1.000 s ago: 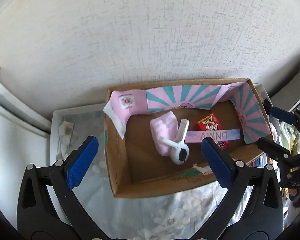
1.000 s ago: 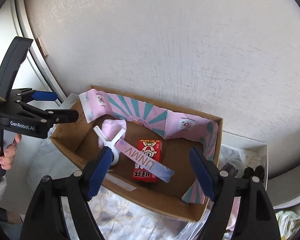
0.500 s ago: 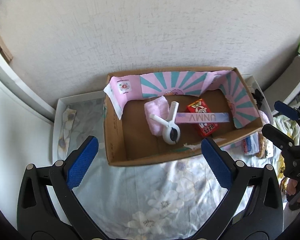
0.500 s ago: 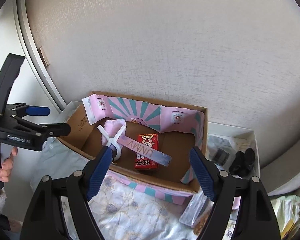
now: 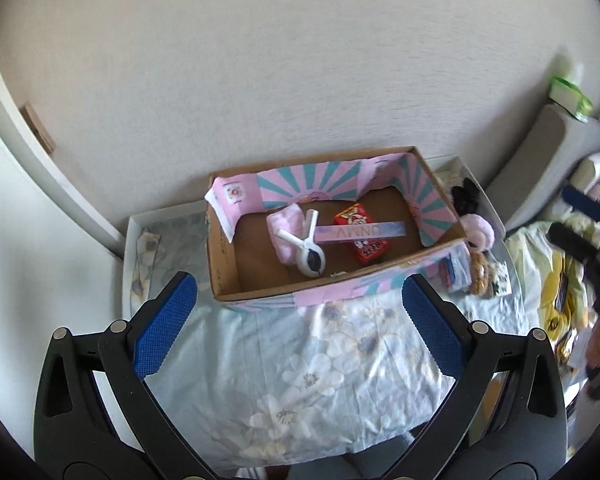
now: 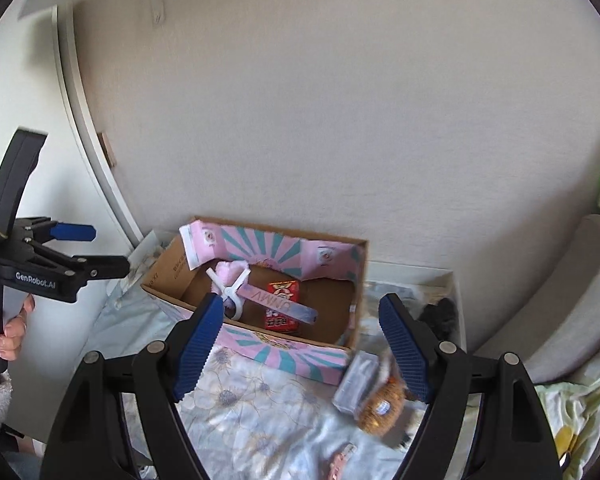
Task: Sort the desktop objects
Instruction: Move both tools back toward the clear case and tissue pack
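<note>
A cardboard box (image 5: 224, 256) lined with pink and teal paper stands on a floral cloth against the wall; it also shows in the right wrist view (image 6: 358, 264). Inside lie a pink fluffy item (image 5: 286, 222), a white clip (image 5: 306, 244), a red snack box (image 5: 362, 240) and a purple strip marked UNMV (image 5: 360, 233). My left gripper (image 5: 296, 330) is open and empty, above the cloth in front of the box. My right gripper (image 6: 300, 350) is open and empty, in front of the box. A brown round packet (image 6: 380, 406) and a clear case (image 6: 356, 380) lie by its right finger.
The floral cloth (image 5: 300, 368) covers the table. A pink fluffy thing (image 5: 478, 232), a black item (image 5: 464, 198) and small packets (image 5: 480, 276) lie right of the box. A pink clip (image 6: 340, 458) lies on the cloth. A grey chair (image 6: 572, 300) stands at right.
Both grippers have pulled back and up from the box, which now looks smaller and farther. More cloth and the items right of the box have come into view. Both stay open.
</note>
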